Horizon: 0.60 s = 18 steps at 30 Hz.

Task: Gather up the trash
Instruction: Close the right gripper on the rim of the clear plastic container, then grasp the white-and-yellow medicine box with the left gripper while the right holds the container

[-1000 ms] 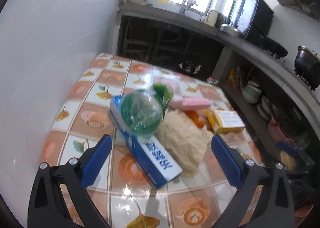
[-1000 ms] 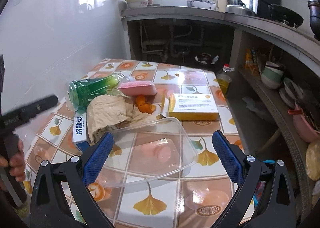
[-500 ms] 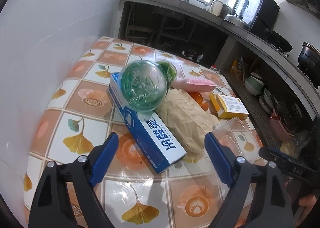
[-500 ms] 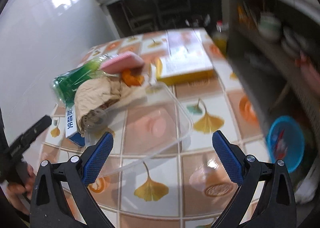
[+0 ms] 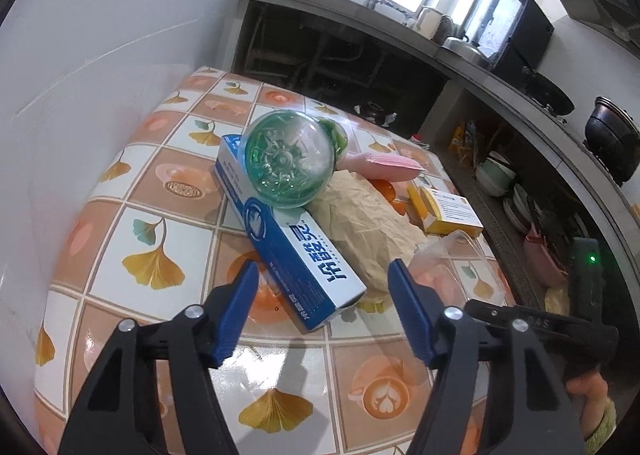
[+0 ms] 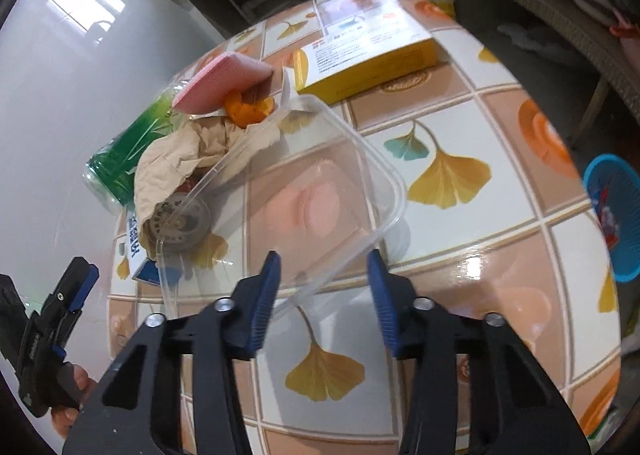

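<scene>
Through my left wrist camera, my left gripper [image 5: 322,291] has just been narrowing and sits about half open, holding nothing; the near end of the blue toothpaste box [image 5: 288,233] lies between its blue fingers [image 5: 236,311] without touching them. At 12 o'clock from that box a green plastic bottle [image 5: 288,161] rests on it, base toward me, with the crumpled brown paper bag [image 5: 364,223] at 2 o'clock, the pink sponge [image 5: 380,167] beyond it and the yellow box [image 5: 448,211] at 3 o'clock on the tiled table [image 5: 160,215]. Through my right wrist camera, my right gripper [image 6: 324,287] has just been closing and stands partly open around the near corner of the clear plastic container [image 6: 304,191]; I cannot tell whether its pads press the rim. At 10 o'clock the paper bag [image 6: 180,155] spills over a round tin [image 6: 180,223], with orange peel [image 6: 248,109] and the sponge [image 6: 224,81] at 11 o'clock and the yellow box [image 6: 368,51] at 1 o'clock. A blue basket [image 6: 612,215] sits off the table at 3 o'clock
</scene>
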Available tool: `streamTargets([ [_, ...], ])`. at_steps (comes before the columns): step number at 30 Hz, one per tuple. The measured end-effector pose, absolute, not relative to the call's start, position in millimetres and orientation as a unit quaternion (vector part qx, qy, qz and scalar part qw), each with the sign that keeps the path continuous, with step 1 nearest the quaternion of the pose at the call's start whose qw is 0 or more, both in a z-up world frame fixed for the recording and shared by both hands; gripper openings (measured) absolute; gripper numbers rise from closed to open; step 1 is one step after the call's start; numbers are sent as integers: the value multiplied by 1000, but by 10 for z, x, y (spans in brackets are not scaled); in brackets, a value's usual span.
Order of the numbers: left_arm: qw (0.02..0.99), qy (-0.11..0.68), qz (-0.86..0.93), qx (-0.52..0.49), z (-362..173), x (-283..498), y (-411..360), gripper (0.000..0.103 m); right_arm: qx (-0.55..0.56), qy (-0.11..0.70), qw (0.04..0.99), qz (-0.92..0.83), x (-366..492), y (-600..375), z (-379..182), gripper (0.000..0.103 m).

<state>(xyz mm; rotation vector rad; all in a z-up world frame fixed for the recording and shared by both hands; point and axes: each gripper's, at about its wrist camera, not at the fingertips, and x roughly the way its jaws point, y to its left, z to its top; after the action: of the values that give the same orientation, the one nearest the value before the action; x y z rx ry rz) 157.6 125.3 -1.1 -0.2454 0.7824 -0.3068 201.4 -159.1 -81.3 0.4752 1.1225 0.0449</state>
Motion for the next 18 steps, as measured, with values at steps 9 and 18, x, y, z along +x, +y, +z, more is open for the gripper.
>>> streamTargets([
  [9, 907, 360, -193, -105, 97, 1515, 1142, 55, 176, 535, 825, 43, 2056, -1669, -751, 10],
  [18, 891, 371, -256, -52, 298, 1642, 701, 55, 100, 535, 838, 27, 1892, -1917, -636, 10],
])
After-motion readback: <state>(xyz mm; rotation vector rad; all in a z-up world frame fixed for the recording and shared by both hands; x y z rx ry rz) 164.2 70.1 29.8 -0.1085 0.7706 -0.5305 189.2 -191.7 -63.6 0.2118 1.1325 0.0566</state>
